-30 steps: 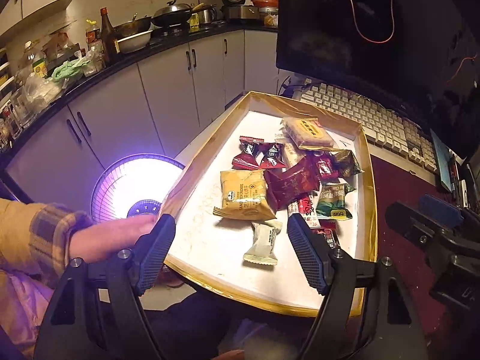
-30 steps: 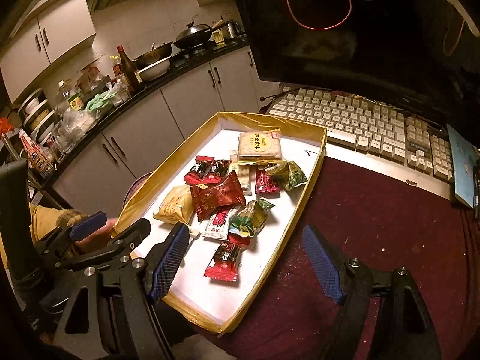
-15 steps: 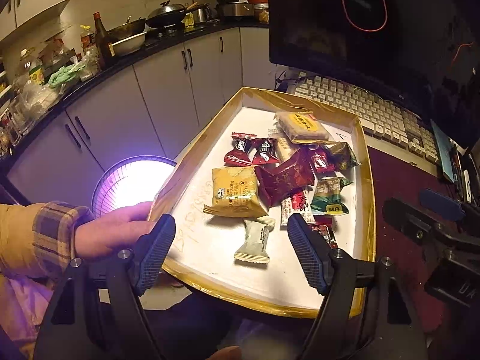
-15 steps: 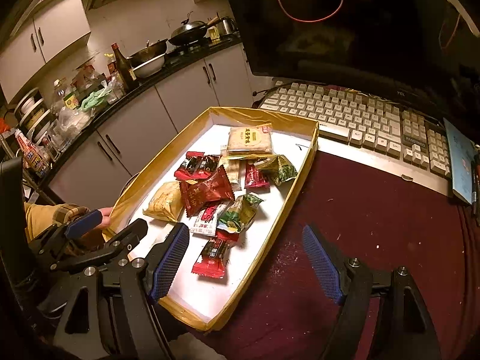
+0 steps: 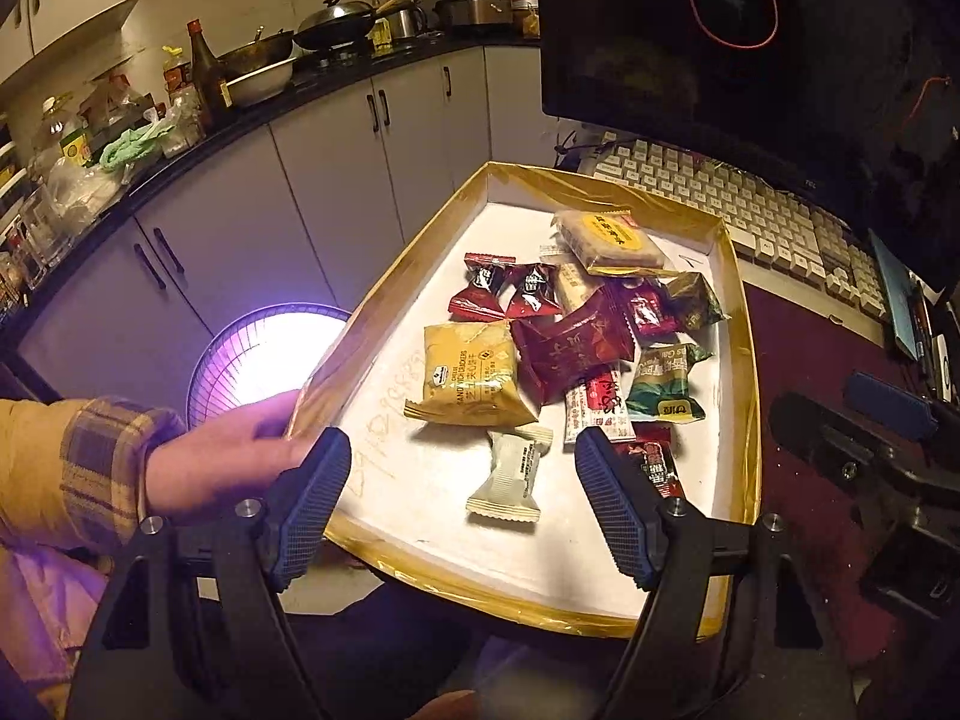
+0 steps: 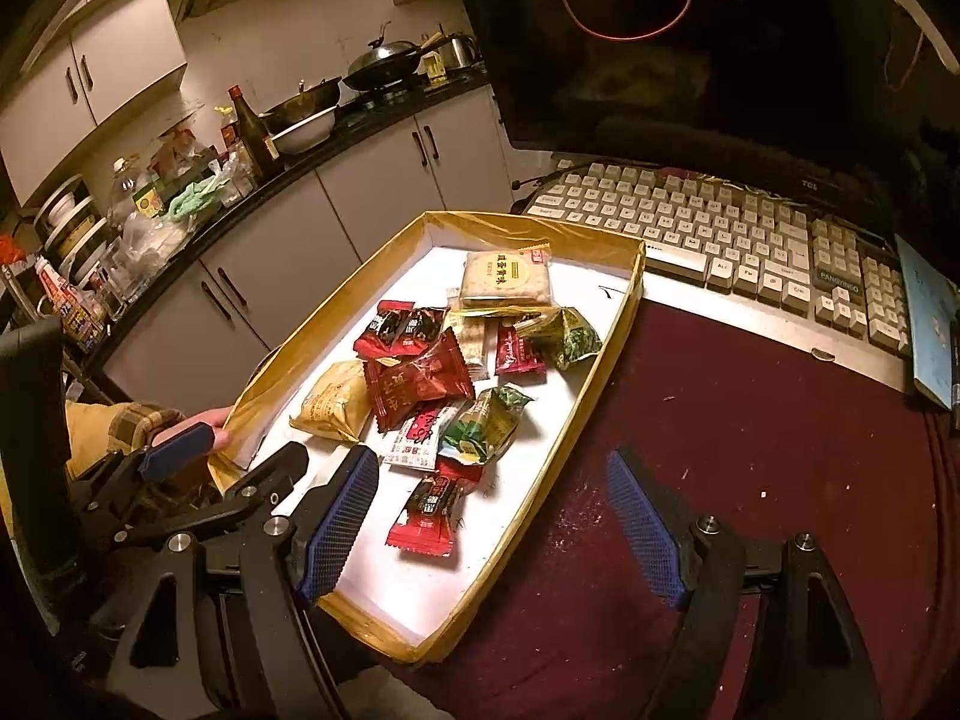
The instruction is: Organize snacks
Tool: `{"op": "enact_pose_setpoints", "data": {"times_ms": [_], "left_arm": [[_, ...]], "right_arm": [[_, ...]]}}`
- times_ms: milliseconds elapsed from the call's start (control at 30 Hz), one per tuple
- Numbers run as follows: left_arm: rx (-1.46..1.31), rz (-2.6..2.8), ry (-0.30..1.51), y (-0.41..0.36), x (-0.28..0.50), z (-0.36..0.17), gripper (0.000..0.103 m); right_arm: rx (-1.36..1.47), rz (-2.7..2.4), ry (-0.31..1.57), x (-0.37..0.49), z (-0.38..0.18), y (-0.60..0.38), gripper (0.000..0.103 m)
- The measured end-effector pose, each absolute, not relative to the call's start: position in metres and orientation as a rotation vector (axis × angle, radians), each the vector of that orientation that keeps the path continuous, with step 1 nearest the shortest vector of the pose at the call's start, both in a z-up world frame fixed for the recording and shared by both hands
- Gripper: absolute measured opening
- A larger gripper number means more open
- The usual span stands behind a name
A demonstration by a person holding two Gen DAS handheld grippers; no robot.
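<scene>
Maroon desk (image 6: 750,420), kitchen counter (image 5: 180,138) behind — apparently cluttered.

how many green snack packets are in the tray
2: one green packet near the tray's right wall beside the small red sachet, another green packet nearer the middle, under the big red pack. More may be hidden underneath.

- Left wrist view: close, above snack tray's (image 5: 741,324) near-left corner, facing kitchen counter (image 5: 240,114).
- Right wrist view: right of tray (image 6: 606,360), same facing; both share tray, keyboard (image 6: 720,228).
</scene>
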State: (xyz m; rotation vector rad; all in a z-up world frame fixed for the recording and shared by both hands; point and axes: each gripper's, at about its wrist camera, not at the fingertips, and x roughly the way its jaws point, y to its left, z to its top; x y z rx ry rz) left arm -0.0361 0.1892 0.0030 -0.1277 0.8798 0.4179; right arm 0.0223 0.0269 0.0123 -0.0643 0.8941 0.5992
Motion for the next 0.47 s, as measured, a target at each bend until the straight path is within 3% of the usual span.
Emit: {"op": "enact_pose_setpoints", "data": {"times_ms": [467], "left_arm": [[-0.104, 0.429, 0.881, 0.184, -0.031, -0.001, 0.077]], "right_arm": [[-0.042, 0.629, 0.907, 0.03, 0.0, 0.023, 0.08]]}}
